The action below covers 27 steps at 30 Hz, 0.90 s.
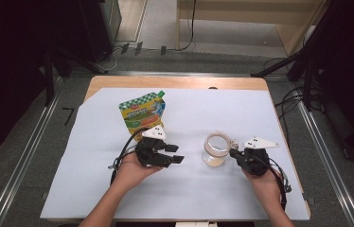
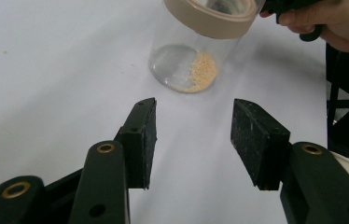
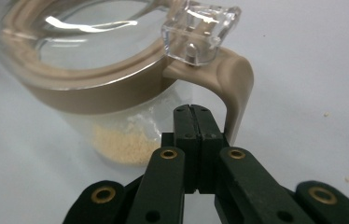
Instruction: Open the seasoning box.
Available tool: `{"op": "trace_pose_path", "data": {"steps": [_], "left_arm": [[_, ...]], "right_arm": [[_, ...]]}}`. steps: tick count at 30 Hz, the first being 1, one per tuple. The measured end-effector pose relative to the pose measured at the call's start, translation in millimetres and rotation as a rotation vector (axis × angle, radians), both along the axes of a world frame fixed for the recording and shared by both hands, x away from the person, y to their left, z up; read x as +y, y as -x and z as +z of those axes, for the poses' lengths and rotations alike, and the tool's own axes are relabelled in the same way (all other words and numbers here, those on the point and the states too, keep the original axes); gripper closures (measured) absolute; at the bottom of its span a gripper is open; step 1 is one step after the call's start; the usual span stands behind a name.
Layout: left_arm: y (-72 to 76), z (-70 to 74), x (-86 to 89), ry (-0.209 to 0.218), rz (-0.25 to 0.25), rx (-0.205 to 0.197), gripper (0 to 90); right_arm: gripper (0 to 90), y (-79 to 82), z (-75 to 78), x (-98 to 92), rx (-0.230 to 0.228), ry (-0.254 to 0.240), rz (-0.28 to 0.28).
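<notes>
The right gripper (image 3: 195, 112), jaws pressed shut on nothing, noses in under the handle (image 3: 234, 88) of the jar (image 1: 215, 150) standing mid-tabletop (image 1: 189, 189), seemingly to steady it, while the left gripper (image 1: 177, 153) waits half open, empty, near the pouch (image 1: 143, 112).

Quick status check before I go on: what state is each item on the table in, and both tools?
Jar: upright, mouth uncovered, a little pale granular stuff at the bottom.
Jar handle: beside the shut jaws of the right tool; contact unclear.
Refill pouch: lying flat, green cap on.
Left tool: jaws apart, nothing between them, pointing at the jar.
Right tool: jaws shut, nothing between them.
</notes>
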<state>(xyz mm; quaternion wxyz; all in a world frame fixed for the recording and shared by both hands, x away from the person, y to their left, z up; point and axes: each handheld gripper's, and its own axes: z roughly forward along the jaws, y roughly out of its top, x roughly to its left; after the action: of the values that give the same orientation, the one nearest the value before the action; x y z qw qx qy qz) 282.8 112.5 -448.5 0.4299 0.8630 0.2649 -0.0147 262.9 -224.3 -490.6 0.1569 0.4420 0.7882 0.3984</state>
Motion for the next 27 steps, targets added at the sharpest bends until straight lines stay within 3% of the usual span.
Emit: {"op": "trace_pose_path", "data": {"steps": [4, 8, 10, 13, 17, 27], "left_arm": [[-0.3, 0.1, 0.9, 0.004, 0.005, -0.005, 51.7], [-0.9, -0.5, 0.8, -0.003, 0.014, -0.008, 51.7], [-1.5, -0.9, 0.9, -0.007, 0.016, -0.012, 51.7], [-2.0, -1.2, 0.9, -0.009, 0.019, -0.009, 51.6], [-2.6, -1.5, 1.6, 0.004, 0.013, -0.014, 50.9], [-0.9, 2.9, 3.2, 0.03, -0.023, -0.013, 48.4]], "right_arm": [[90.0, -12.6, -4.9, -1.3, 0.008, -0.013, -0.01], [90.0, -22.4, -10.1, 0.5, -0.004, 0.017, 0.009], [90.0, -26.5, -11.7, 0.8, -0.001, 0.005, 0.008], [90.0, -30.1, -15.2, 1.5, 0.023, 0.001, 0.01], [90.0, -29.7, -16.8, 4.1, 0.03, 0.007, 0.018], [90.0, -18.9, -18.1, 32.5, 0.055, 0.0, 0.087]]}}
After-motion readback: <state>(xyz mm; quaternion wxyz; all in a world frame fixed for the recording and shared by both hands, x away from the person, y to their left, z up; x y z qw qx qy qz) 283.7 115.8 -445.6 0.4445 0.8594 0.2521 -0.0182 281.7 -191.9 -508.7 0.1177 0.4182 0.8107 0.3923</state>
